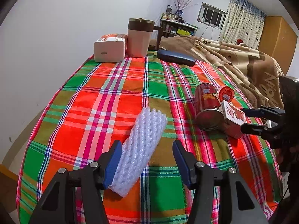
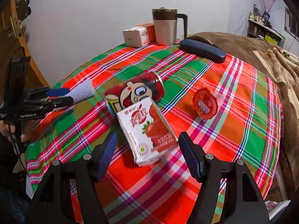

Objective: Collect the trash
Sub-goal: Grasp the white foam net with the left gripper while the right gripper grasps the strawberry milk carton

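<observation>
A white foam net sleeve (image 1: 142, 145) lies on the plaid cloth (image 1: 112, 97) between the fingers of my left gripper (image 1: 147, 145). One pad touches it and the other stands apart, so the gripper is open. A strawberry milk carton (image 2: 147, 128) leans on a red can (image 2: 138, 91) that lies on its side. My right gripper (image 2: 148, 138) is open around the carton's near end, with neither pad pressing on it. A red-lidded jelly cup (image 2: 204, 103) sits to the right. In the left wrist view the right gripper (image 1: 244, 119) is at the carton (image 1: 233, 119).
At the far edge stand a lidded mug (image 1: 139, 37), a tissue box (image 1: 110, 48) and a dark glasses case (image 1: 175, 57). A brown blanket (image 1: 233, 56) borders the cloth on the right. A hand (image 2: 11, 128) holds the left gripper (image 2: 70, 95).
</observation>
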{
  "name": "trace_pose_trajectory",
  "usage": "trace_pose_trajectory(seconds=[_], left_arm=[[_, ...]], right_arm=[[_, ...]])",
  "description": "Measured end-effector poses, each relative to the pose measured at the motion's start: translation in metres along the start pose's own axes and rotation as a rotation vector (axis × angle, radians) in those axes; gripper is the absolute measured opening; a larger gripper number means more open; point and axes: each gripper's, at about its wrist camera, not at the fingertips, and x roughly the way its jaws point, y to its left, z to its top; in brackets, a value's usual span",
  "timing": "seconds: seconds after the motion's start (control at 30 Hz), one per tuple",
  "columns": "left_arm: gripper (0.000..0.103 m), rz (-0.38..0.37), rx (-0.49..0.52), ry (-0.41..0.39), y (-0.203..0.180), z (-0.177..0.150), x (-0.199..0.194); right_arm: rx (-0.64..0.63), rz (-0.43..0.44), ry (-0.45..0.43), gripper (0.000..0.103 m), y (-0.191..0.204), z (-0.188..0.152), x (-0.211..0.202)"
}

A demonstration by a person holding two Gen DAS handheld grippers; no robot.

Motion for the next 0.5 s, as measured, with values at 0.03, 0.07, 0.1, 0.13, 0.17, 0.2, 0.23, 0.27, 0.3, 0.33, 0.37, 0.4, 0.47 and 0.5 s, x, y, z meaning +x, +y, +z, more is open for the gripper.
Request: trace_pose_trajectory(seconds=[0.03, 0.07, 0.1, 0.13, 0.17, 0.2, 0.23, 0.27, 0.3, 0.33, 0.37, 0.4, 0.47, 0.5], left_arm=[[0.056, 0.011, 0.003, 0.003, 0.000, 0.000, 0.002], [0.056, 0.022, 0.004, 0.007, 0.000, 0.001, 0.004], [0.056, 0.029, 0.005, 0.010, 0.001, 0.001, 0.006], [0.056, 0.035, 0.005, 0.013, 0.002, 0.002, 0.009], [0.056, 0.040, 0.006, 0.018, 0.003, 0.002, 0.011], [0.056, 0.043, 0.007, 0.021, 0.003, 0.002, 0.013], [0.056, 0.044, 0.007, 0.026, 0.004, 0.002, 0.015], [0.056, 0.047, 0.004, 0.033, 0.005, 0.001, 0.017], [0.056, 0.052, 0.003, 0.037, 0.005, 0.001, 0.018], [0.056, 0.054, 0.002, 0.038, 0.006, 0.001, 0.019], [0.054, 0.054, -0.002, 0.035, 0.006, 0.000, 0.018], [0.045, 0.054, -0.008, 0.033, 0.006, 0.000, 0.017], [0.031, 0.066, -0.013, 0.036, 0.005, -0.002, 0.017], [0.030, 0.070, -0.018, 0.036, 0.005, -0.002, 0.017]], right_arm=[[0.002, -0.014, -0.001, 0.070, 0.000, 0.001, 0.002], [-0.001, -0.025, 0.002, 0.070, 0.001, 0.002, 0.005], [-0.006, -0.032, 0.006, 0.070, 0.001, 0.002, 0.007], [-0.013, -0.040, 0.012, 0.070, 0.002, 0.002, 0.011], [-0.021, -0.048, 0.019, 0.070, 0.003, 0.002, 0.014], [-0.027, -0.053, 0.025, 0.070, 0.004, 0.002, 0.016], [-0.029, -0.059, 0.032, 0.070, 0.004, 0.001, 0.017], [-0.026, -0.063, 0.044, 0.070, 0.005, 0.001, 0.020], [-0.016, -0.066, 0.051, 0.070, 0.005, 0.000, 0.020], [0.000, -0.068, 0.046, 0.069, 0.005, 0.000, 0.019], [0.011, -0.068, 0.038, 0.068, 0.005, 0.000, 0.017], [0.027, -0.065, 0.024, 0.067, 0.005, 0.000, 0.014], [0.042, -0.075, 0.011, 0.057, 0.008, -0.003, 0.009], [0.047, -0.086, 0.010, 0.057, 0.009, -0.005, 0.007]])
